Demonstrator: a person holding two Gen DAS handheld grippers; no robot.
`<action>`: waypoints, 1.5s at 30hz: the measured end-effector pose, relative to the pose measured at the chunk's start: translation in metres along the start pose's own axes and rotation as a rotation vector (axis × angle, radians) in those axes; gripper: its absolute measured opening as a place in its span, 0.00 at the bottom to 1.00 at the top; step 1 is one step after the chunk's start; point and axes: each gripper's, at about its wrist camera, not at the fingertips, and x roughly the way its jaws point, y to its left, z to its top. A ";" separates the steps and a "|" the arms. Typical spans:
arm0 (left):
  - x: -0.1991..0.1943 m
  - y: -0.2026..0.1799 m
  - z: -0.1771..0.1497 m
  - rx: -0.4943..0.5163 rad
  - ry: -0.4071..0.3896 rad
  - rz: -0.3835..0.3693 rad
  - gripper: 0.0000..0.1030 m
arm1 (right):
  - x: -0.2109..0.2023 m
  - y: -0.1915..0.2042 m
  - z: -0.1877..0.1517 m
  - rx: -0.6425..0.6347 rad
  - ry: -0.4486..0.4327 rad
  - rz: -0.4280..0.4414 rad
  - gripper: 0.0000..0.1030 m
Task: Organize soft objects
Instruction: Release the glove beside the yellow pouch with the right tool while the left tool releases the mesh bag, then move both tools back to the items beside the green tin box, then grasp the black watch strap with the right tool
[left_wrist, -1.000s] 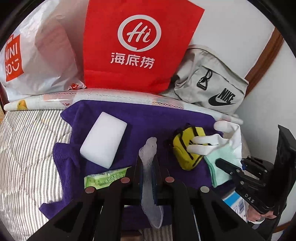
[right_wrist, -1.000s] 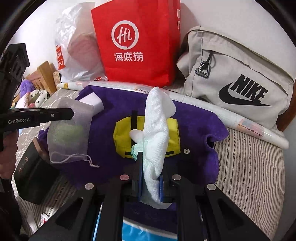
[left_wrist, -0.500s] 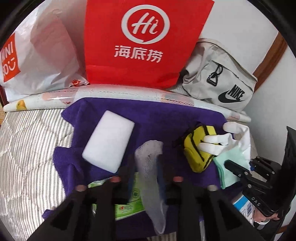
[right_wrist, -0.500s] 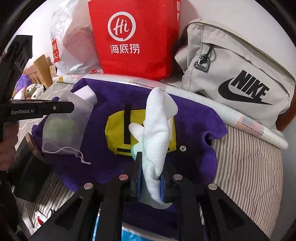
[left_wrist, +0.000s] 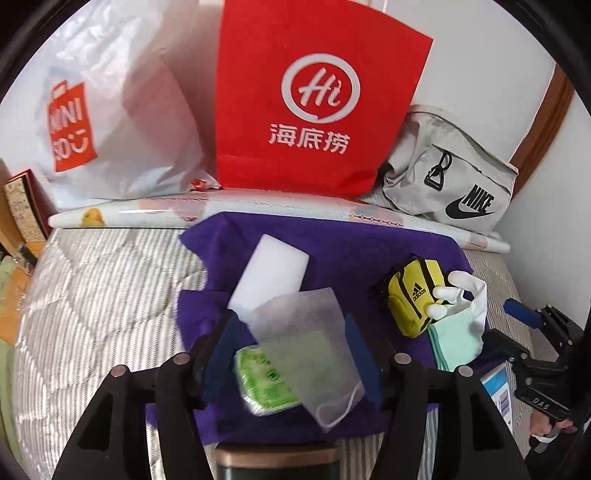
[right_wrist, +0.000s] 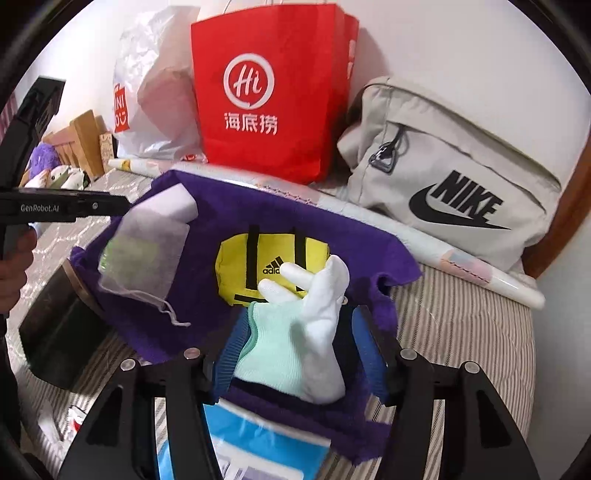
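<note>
Nearest the left wrist camera, the left gripper (left_wrist: 291, 347) stood with its jaws apart, having just been opening; the sheer mesh pouch (left_wrist: 306, 339) lay loose between its blue pads, released and draped over a green packet (left_wrist: 264, 376) on the purple cloth (left_wrist: 332, 251). The pouch's far corner overlapped the white sponge block (left_wrist: 269, 273), which lay tilted just beyond it. Nearest the right wrist camera, the right gripper (right_wrist: 301, 350) was likewise spread, its jaws having just been opening, and the white glove (right_wrist: 319, 328) with its mint cuff sat free between the pads, neither pad pressing on it, its fingers pointing up and far. Below that gripper a blue-and-white packet (right_wrist: 236, 443) showed at the near edge. Just beyond the glove, touching its fingertips, lay the yellow pouch (right_wrist: 271, 258) with black straps, near the middle of the cloth. The cloth was spread on a striped quilt (right_wrist: 465, 332). At the far edge of the cloth a white roll (left_wrist: 147, 214) lay across the quilt, and behind it stood a white plastic bag (left_wrist: 110, 122) on the left, a red paper bag (left_wrist: 317, 99) in the middle and a beige bag (right_wrist: 458, 173) on the right, all against the wall.
</note>
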 end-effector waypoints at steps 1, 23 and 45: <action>-0.004 0.001 -0.002 0.000 -0.003 0.002 0.59 | -0.003 0.001 0.000 0.003 -0.002 0.000 0.57; -0.089 0.028 -0.090 -0.016 -0.053 -0.035 0.59 | -0.102 0.087 -0.070 0.051 -0.057 0.098 0.41; -0.112 0.062 -0.178 -0.046 -0.027 -0.075 0.59 | -0.061 0.166 -0.157 0.072 0.136 0.142 0.23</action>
